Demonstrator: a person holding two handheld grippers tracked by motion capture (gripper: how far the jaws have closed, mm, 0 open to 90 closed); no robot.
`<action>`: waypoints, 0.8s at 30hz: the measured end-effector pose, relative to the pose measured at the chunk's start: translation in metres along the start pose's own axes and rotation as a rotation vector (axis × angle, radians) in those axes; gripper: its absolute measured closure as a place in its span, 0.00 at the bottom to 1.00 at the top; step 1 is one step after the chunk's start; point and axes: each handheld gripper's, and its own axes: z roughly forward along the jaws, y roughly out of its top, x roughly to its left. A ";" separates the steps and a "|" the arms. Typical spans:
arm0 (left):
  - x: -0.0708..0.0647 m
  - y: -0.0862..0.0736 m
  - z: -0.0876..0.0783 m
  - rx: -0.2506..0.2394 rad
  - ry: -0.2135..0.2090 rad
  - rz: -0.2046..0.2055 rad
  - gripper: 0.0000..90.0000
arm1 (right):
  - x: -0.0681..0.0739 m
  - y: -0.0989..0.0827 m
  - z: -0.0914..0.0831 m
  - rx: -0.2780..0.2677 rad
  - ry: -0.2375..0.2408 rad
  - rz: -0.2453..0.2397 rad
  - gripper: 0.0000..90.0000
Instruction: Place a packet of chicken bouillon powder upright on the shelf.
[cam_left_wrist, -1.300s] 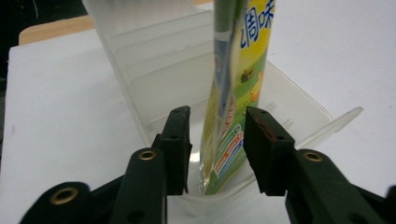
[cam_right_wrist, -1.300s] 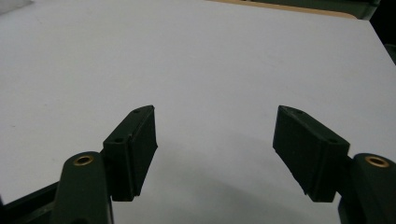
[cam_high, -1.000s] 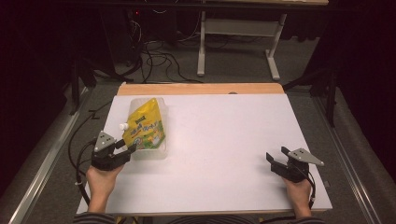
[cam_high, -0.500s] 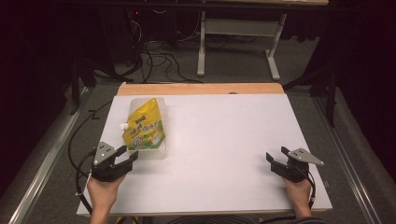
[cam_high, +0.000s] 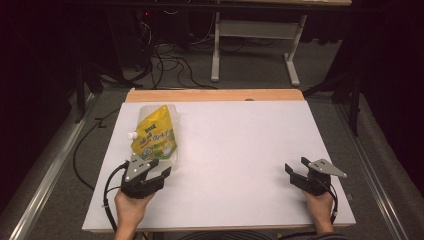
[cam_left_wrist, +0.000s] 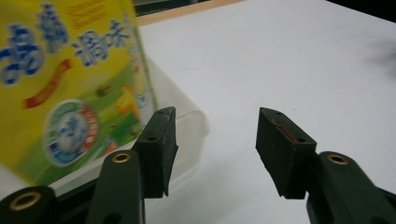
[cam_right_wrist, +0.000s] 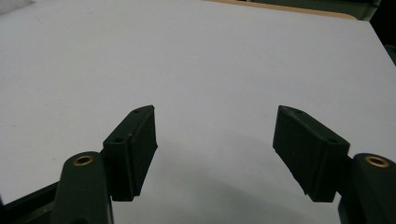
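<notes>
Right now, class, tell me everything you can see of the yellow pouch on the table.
The yellow pouch is a soft refill bag, seemingly plastic film, with blue lettering, green artwork and a white cap at one corner. It rests in a clear tray on the white table's left side. The left gripper sits just before it, open, not holding it.

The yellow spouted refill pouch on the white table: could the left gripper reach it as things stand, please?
Probably yes. The left gripper, jaws open with nothing between them, sits just beside the near edge of the yellow spouted refill pouch, and only bare white table lies around them.
</notes>
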 end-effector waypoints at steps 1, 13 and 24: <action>-0.003 0.001 0.003 -0.001 -0.013 0.002 0.53 | 0.000 0.000 0.000 0.000 0.001 0.000 0.34; -0.029 0.007 0.034 0.013 -0.099 0.024 0.53 | 0.000 0.000 0.001 0.005 0.004 0.002 0.34; -0.042 0.009 0.057 0.028 -0.145 0.027 0.53 | 0.001 0.000 0.001 0.011 0.002 0.001 0.34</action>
